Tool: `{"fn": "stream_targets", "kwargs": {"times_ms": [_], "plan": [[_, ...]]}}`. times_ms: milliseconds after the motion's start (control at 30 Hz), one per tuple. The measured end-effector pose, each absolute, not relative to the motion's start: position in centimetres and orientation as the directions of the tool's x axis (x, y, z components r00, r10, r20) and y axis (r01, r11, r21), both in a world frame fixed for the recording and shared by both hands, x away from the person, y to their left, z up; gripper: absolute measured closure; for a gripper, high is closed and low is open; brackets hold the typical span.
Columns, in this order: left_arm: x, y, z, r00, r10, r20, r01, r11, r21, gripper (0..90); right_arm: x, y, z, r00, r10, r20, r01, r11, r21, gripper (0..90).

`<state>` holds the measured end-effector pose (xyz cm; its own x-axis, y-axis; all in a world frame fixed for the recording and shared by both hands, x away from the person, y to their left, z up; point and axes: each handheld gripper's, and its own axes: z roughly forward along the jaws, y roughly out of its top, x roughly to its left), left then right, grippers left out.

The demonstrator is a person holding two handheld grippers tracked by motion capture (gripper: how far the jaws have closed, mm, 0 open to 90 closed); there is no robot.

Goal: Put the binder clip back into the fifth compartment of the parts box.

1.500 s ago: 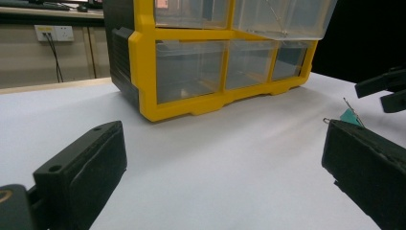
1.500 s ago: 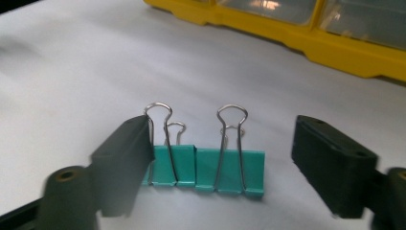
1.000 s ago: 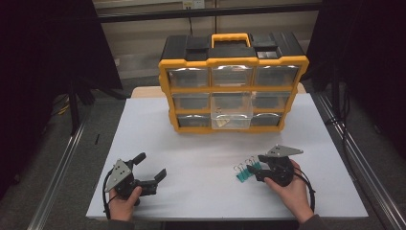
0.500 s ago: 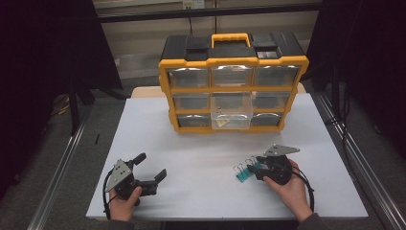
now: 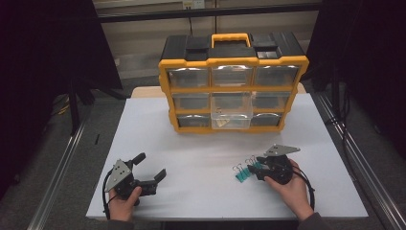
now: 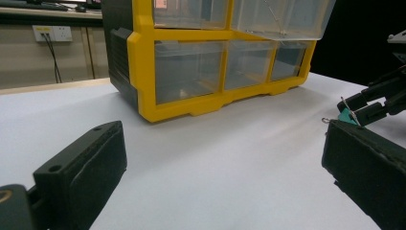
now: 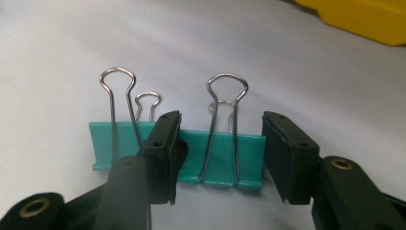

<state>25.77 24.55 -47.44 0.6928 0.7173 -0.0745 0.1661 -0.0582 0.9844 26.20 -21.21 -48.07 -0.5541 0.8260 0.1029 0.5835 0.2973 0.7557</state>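
Two teal binder clips lie side by side on the white table, wire handles up. In the right gripper view the left clip lies outside the jaws, while the right clip sits between them. My right gripper is open and straddles that clip, its jaws not pressed on it. It lies low at the front right, held by a hand. My left gripper rests at the front left, wide open with nothing in it.
A yellow and black drawer organizer stands at the back middle of the table. One clear drawer is pulled out, with small items inside. The left gripper view shows the organizer ahead and the right gripper at far right.
My right gripper has edged slightly toward the teal clips and stays low on the table. The left gripper and the organizer have not moved.
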Motion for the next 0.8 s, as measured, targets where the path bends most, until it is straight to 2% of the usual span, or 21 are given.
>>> {"fn": "stream_targets", "kwargs": {"times_ms": [467, 800], "plan": [[25.7, 24.6, -47.4, 0.691, 0.718, -0.084, 0.171, -0.049, 0.984, 1.6, 25.6, -21.9, -47.0, -0.539, 0.83, 0.147, 0.536, 0.203, 0.819, 50.3], [25.8, 24.5, -47.4, 0.691, 0.719, -0.073, 0.166, -0.06, 0.984, 1.6, 26.0, -21.6, -47.6, -0.537, 0.834, 0.126, 0.584, 0.259, 0.769, 50.3]]}}
